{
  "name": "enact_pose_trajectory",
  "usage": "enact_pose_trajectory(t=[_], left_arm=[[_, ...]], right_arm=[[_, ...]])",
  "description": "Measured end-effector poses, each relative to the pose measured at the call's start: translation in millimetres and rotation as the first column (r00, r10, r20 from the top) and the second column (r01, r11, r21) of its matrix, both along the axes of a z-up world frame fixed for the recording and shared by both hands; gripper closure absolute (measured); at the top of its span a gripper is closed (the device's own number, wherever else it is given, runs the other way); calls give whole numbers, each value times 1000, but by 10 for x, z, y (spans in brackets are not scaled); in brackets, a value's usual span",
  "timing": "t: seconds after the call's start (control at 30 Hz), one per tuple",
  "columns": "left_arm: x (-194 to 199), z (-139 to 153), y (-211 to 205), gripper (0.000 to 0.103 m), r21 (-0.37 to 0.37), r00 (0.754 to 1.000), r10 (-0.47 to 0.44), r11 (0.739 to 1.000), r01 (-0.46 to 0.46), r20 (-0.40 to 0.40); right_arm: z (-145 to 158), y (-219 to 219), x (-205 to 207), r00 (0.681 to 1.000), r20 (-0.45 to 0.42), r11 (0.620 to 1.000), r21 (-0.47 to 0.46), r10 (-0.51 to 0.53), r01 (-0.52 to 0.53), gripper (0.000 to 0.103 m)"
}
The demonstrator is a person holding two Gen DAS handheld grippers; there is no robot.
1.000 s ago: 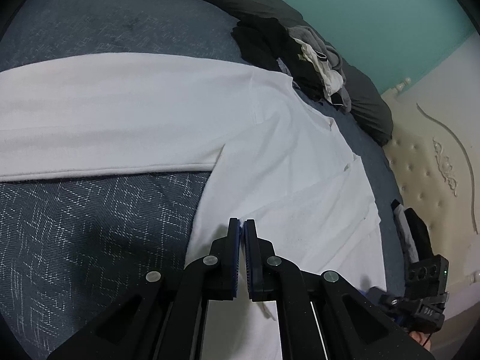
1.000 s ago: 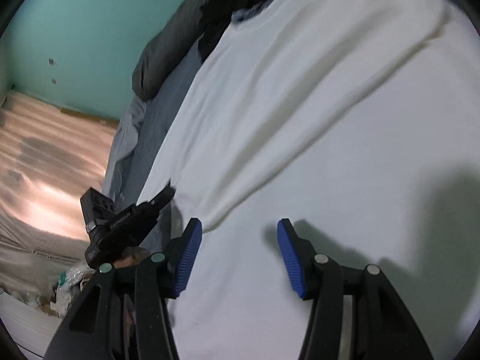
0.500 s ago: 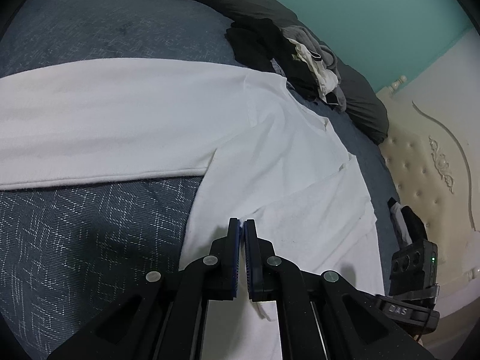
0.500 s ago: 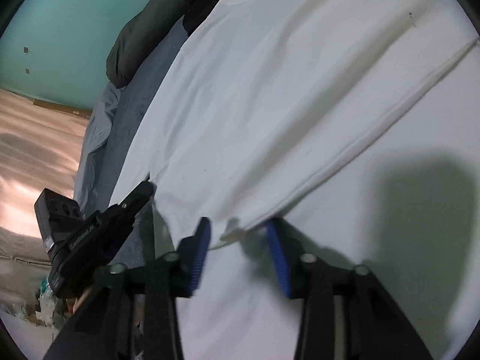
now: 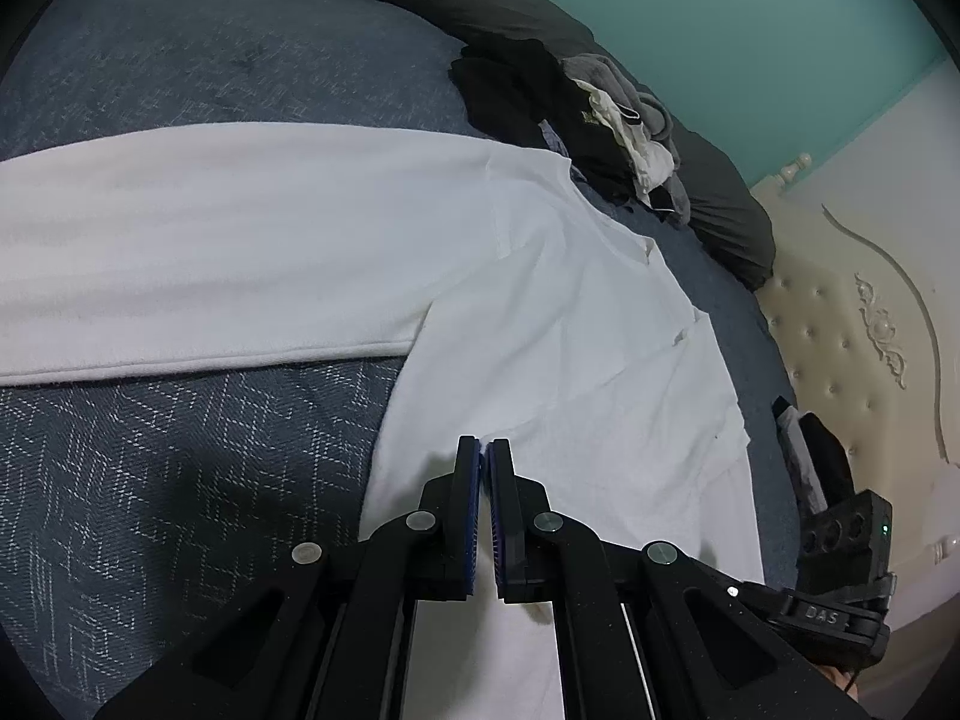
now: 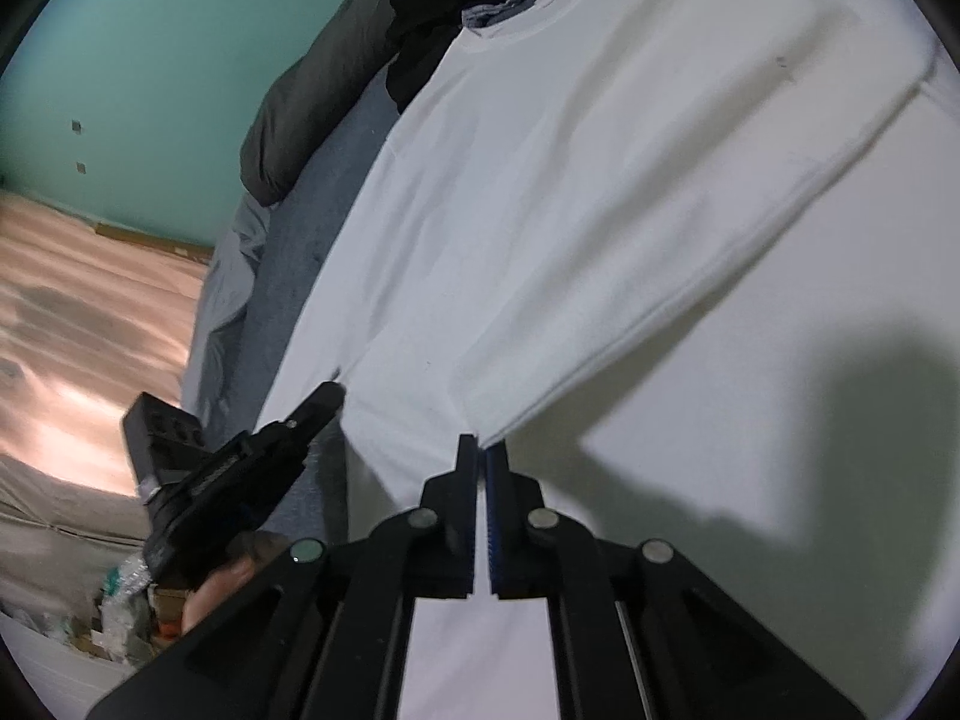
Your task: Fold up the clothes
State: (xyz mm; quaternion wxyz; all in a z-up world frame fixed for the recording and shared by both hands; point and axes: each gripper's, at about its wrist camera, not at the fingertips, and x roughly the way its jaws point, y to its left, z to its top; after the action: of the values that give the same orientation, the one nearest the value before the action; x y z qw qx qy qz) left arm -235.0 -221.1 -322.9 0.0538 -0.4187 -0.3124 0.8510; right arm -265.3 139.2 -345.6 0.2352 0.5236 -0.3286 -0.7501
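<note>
I see a white long-sleeved cotton shirt (image 5: 552,312) spread flat on a bed covered by a dark blue woven blanket (image 5: 180,450), one sleeve stretched out to the left. My left gripper (image 5: 483,450) sits over the shirt's lower body, its blue-padded fingers pressed together — whether cloth is caught between them, I cannot tell. Beyond the collar lies a heap of dark and pale crumpled clothes (image 5: 576,120). My right gripper (image 6: 481,450) is also closed, pinching the corner of the shirt's folded-over sleeve edge (image 6: 690,300).
</note>
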Motion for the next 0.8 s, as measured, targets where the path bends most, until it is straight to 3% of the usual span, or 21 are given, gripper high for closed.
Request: enact_pose_trajectory(t=[0.23, 0.53, 0.63, 0.67, 0.73, 0.8], left_arm=[[-10, -57, 18, 100, 5, 1000, -1, 1000, 1, 23], [14, -91, 41, 97, -2, 999, -1, 1000, 1, 48], [92, -65, 78, 79, 0, 998, 0, 1000, 0, 60], [125, -59, 95, 69, 8, 998, -1, 1000, 0, 65], [195, -56, 135, 65, 10, 997, -5, 1000, 4, 71], [236, -74, 207, 65, 34, 997, -25, 999, 22, 79]], right_arm=[[-108, 45, 3, 998, 29, 998, -44, -46, 48, 101], [-111, 34, -123, 998, -43, 999, -27, -46, 45, 101], [-92, -30, -173, 999, -38, 1000, -7, -30, 30, 98], [-87, -31, -167, 999, -33, 1000, -2, -29, 29, 98], [-81, -10, -139, 999, -25, 1000, 3, -28, 28, 98], [-48, 59, -70, 999, -27, 999, 26, -29, 29, 81]])
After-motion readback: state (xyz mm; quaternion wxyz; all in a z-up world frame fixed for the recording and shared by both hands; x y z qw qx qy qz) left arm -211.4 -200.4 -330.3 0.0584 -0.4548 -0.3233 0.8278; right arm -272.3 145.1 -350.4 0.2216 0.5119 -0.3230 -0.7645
